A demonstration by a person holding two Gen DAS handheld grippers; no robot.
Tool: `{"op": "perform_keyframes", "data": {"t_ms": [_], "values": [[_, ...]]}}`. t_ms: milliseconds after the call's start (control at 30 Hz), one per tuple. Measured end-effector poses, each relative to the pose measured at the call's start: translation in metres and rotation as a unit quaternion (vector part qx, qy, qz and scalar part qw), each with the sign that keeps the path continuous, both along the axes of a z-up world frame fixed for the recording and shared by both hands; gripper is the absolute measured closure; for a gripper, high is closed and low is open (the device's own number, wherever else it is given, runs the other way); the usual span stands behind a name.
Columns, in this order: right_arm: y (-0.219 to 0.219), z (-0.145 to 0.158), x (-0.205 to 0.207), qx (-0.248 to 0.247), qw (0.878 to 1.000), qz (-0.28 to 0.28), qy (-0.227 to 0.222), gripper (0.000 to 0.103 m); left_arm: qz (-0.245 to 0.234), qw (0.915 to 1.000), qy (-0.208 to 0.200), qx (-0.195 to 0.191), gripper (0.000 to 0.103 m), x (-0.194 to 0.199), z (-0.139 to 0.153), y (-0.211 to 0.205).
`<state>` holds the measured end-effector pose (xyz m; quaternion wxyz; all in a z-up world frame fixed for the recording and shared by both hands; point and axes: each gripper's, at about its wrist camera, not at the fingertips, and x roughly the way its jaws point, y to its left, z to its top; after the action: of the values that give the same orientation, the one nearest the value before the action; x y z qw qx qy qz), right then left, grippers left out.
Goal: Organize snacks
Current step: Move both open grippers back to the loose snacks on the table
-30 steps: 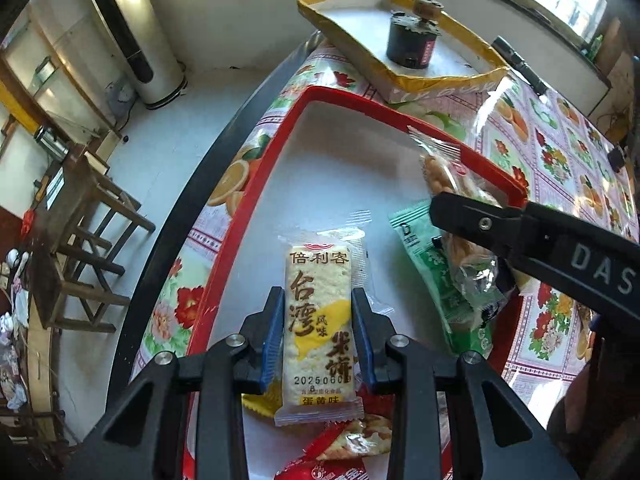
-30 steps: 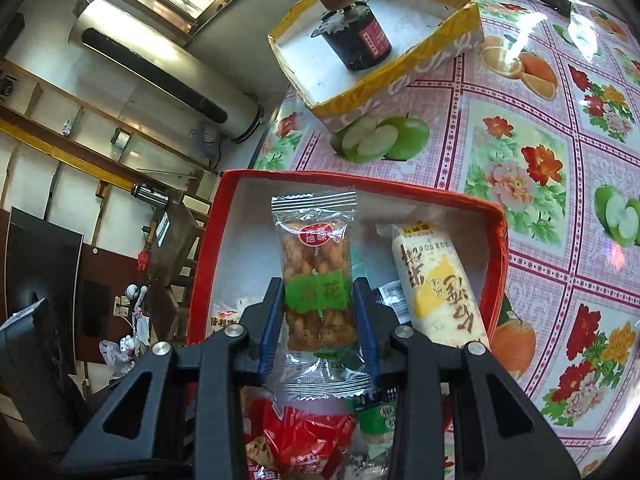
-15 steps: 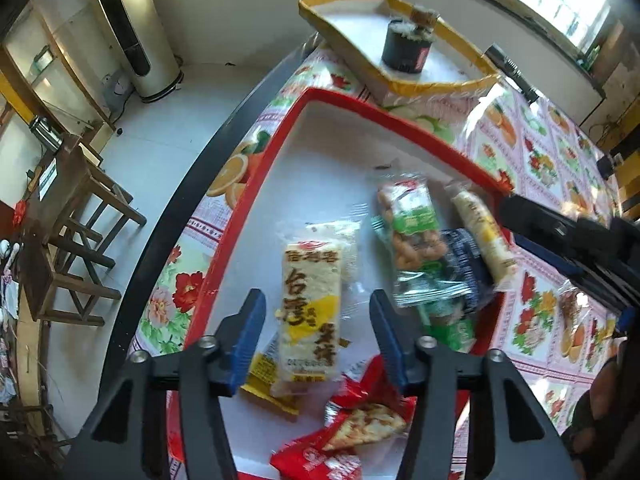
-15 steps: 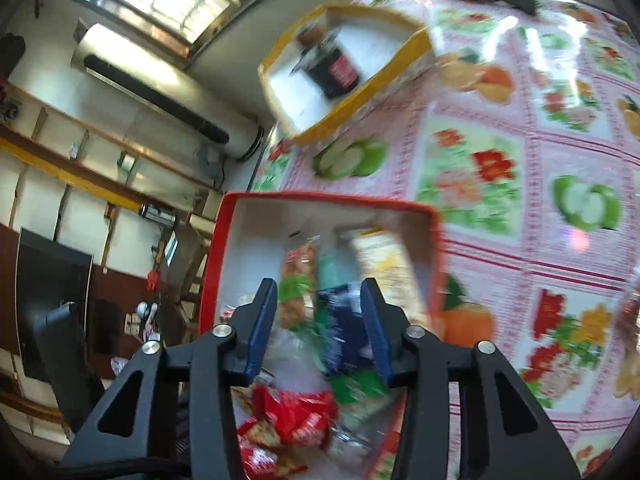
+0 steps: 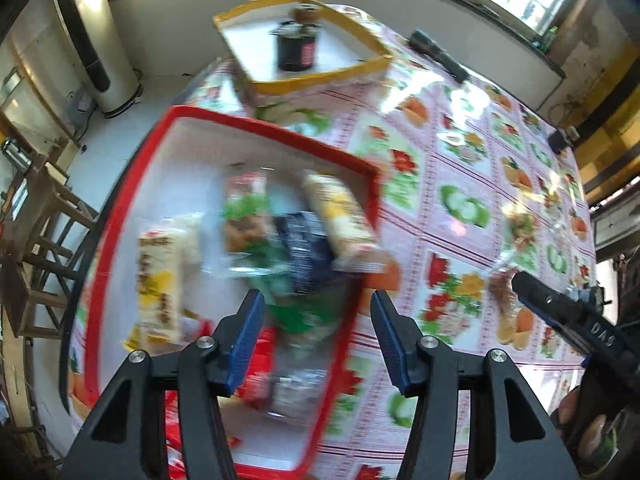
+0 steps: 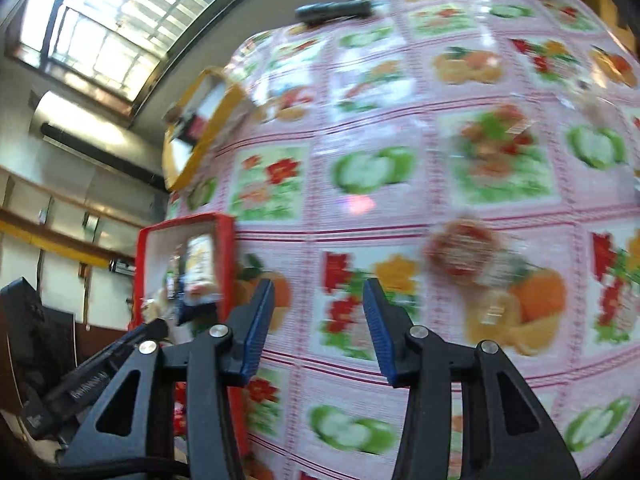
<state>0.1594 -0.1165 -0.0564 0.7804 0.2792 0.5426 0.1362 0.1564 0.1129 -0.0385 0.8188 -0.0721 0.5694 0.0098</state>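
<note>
The snacks lie heaped in a red-rimmed tray (image 5: 256, 126) with a white floor, at the table's near-left corner: a pale rice-cracker packet with a yellow patch (image 5: 158, 276) along the left wall, a clear packet with a green band and brown pieces (image 5: 246, 224) in the middle, a dark blue packet (image 5: 306, 246) beside it, a second pale and yellow packet (image 5: 340, 216) leaning on the right wall, and red wrappers (image 5: 260, 356) at the near end (motion blur leaves all printing on them unreadable). Two more clear-wrapped snacks lie loose on the flowered tablecloth (image 6: 400, 208), well apart from the tray: one with a red label (image 6: 464, 248) and one farther back (image 6: 492, 140). The left gripper (image 5: 316, 336) hangs over the tray's near-right wall, jaws spread, holding nothing. The right gripper (image 6: 318, 328) hovers over the cloth, spread and empty too; "DAS" shows on its body in the left view. Behind stands one yellow-rimmed tray (image 5: 320, 76) holding one dark jar (image 5: 296, 50), with a black flashlight (image 5: 438, 54) beyond.
</note>
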Motion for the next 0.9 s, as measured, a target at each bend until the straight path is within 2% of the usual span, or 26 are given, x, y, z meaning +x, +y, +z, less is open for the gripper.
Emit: {"op": "perform_keyframes", "data": {"t_ms": [167, 400, 500, 600, 667, 733, 867, 900], "values": [[-0.055, -0.013, -0.014, -0.021, 0.999, -0.026, 0.012, 0.054, -0.03, 0.9995, 0.005, -0.011, 0.047, 0.0, -0.001, -0.044], [-0.116, -0.029, -0.014, -0.048, 0.997, -0.052, 0.03, 0.054, -0.064, 0.9975, 0.022, -0.022, 0.041, 0.008, -0.019, -0.114], [-0.126, -0.031, 0.003, -0.063, 0.997, -0.034, 0.021, 0.053, -0.043, 0.9966, 0.042, -0.057, 0.041, 0.016, -0.032, -0.137], [-0.127, -0.03, 0.029, -0.085, 0.996, 0.02, -0.006, 0.053, -0.01, 0.9946, 0.057, -0.086, 0.041, 0.02, -0.048, -0.155], [-0.12, -0.028, 0.048, -0.108, 0.99, 0.082, -0.032, 0.051, 0.013, 0.9929, 0.067, -0.098, 0.041, 0.023, -0.058, -0.165], [-0.113, -0.028, 0.065, -0.134, 0.978, 0.149, -0.049, 0.049, 0.044, 0.9908, 0.074, -0.104, 0.043, 0.025, -0.068, -0.172], [-0.093, -0.029, 0.091, -0.182, 0.94, 0.278, -0.078, 0.048, 0.11, 0.9844, 0.077, -0.114, 0.043, 0.025, -0.081, -0.175], [-0.086, -0.028, 0.095, -0.198, 0.925, 0.312, -0.091, 0.047, 0.12, 0.9834, 0.075, -0.113, 0.043, 0.026, -0.083, -0.176]]}}
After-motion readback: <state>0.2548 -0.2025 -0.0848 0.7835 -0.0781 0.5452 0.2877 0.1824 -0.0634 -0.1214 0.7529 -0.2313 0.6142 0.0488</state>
